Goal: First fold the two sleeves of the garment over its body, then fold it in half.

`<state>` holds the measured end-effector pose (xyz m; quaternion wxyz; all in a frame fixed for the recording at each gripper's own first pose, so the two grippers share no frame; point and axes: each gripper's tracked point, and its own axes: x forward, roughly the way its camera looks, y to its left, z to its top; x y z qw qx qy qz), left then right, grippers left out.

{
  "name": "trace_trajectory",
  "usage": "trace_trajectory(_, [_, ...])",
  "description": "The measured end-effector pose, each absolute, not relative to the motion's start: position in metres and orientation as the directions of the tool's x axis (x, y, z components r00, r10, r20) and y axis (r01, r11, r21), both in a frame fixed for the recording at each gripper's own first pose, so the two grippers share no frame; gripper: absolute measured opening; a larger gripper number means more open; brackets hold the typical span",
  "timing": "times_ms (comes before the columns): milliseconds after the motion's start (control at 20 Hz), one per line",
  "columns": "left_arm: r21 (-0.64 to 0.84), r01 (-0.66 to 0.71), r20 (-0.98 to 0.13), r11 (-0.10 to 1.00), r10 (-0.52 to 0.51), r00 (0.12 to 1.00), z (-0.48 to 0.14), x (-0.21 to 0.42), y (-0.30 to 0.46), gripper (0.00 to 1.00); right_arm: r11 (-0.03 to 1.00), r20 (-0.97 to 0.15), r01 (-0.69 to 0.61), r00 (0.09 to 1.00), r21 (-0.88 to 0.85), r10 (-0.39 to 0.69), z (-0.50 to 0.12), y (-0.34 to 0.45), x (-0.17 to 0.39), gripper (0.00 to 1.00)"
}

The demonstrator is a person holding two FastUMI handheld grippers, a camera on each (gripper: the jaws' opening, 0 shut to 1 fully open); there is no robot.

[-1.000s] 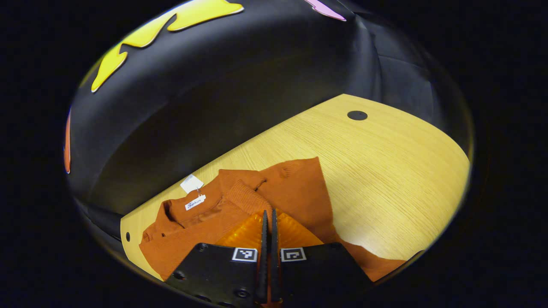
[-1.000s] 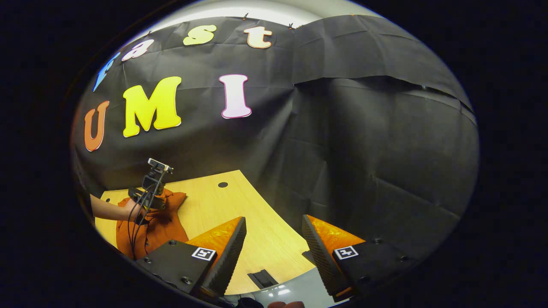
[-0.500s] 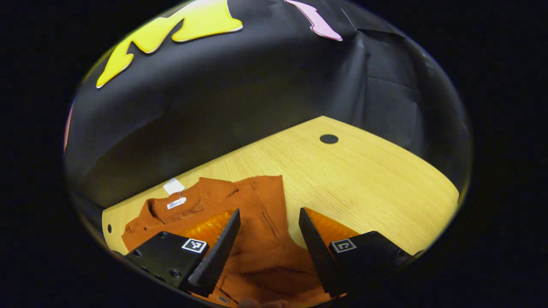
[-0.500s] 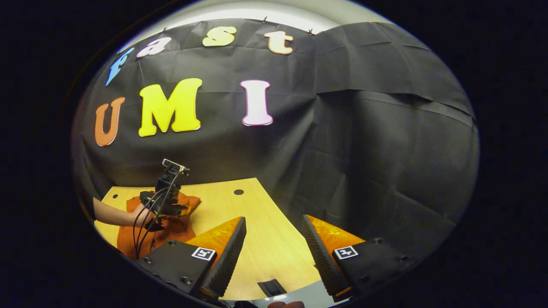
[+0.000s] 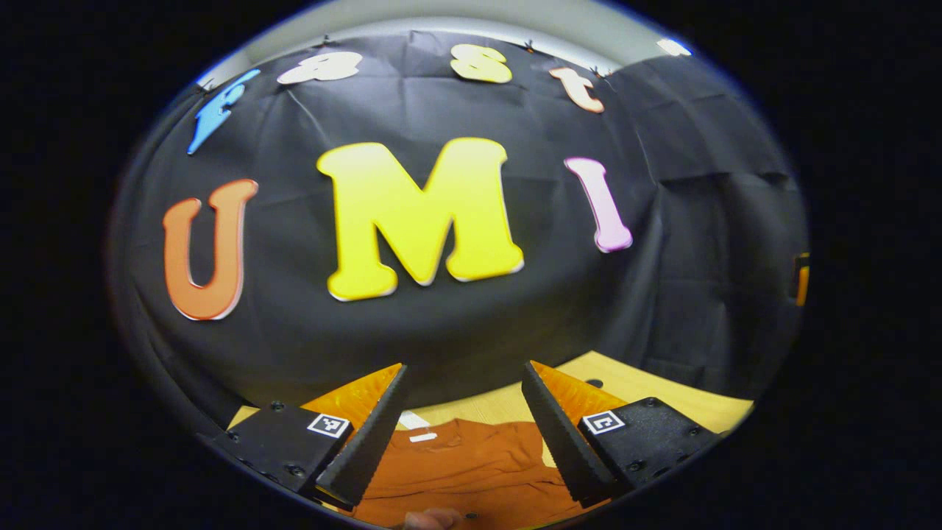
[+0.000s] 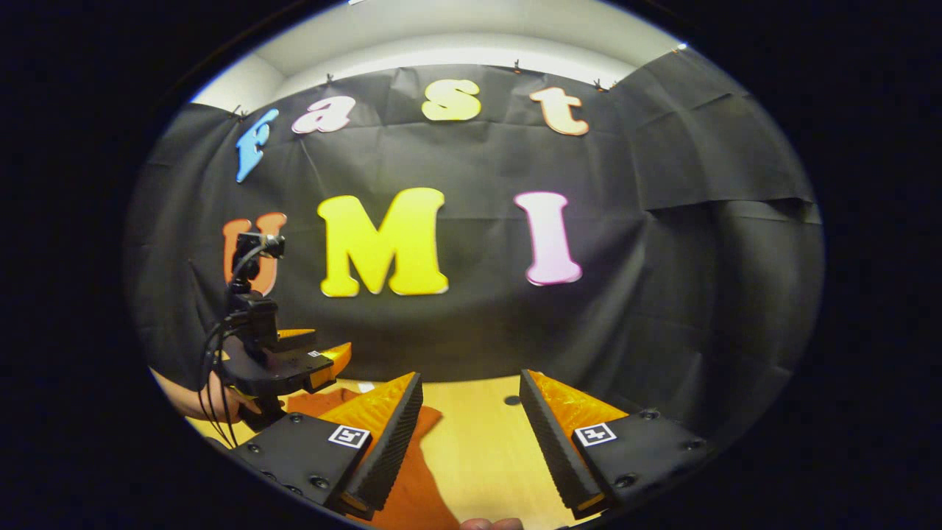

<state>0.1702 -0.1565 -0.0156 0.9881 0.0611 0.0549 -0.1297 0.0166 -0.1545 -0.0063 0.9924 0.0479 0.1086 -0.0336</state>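
Note:
The rust-orange garment (image 5: 471,467) lies on the wooden table (image 5: 662,401), low in the left gripper view, with white tags near its collar. My left gripper (image 5: 460,434) is open and raised above it, holding nothing. In the right gripper view my right gripper (image 6: 471,442) is open and empty over the table, with a part of the garment (image 6: 416,482) showing below its left finger. The left gripper (image 6: 313,361) appears there too at the left, lifted off the cloth, held by a hand (image 6: 202,397).
A dark round hole (image 6: 512,400) sits in the tabletop (image 6: 486,456) near the back wall. The black cloth wall stands close behind the table. A fingertip (image 5: 430,519) pokes in at the bottom edge of the left gripper view.
The left gripper opened, let go of the garment and lifted, tilting up toward the wall. The right gripper swung left toward the garment and also tilted up, staying open.

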Motion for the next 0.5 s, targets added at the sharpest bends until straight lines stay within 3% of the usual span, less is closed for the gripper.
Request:
trace_trajectory(250, [0.067,0.148,-0.049,0.987,-0.145,0.988,0.034,0.126,-0.092,0.98,0.994,-0.153,-0.04,0.987,0.105,0.055,0.014,-0.094,0.047,0.88])
trace_trajectory(500, [-0.013,0.051,-0.065,0.999,-0.052,0.997,0.04,0.091,-0.039,0.99,0.994,-0.151,-0.042,0.987,0.101,0.057,0.019,-0.066,0.061,0.88])
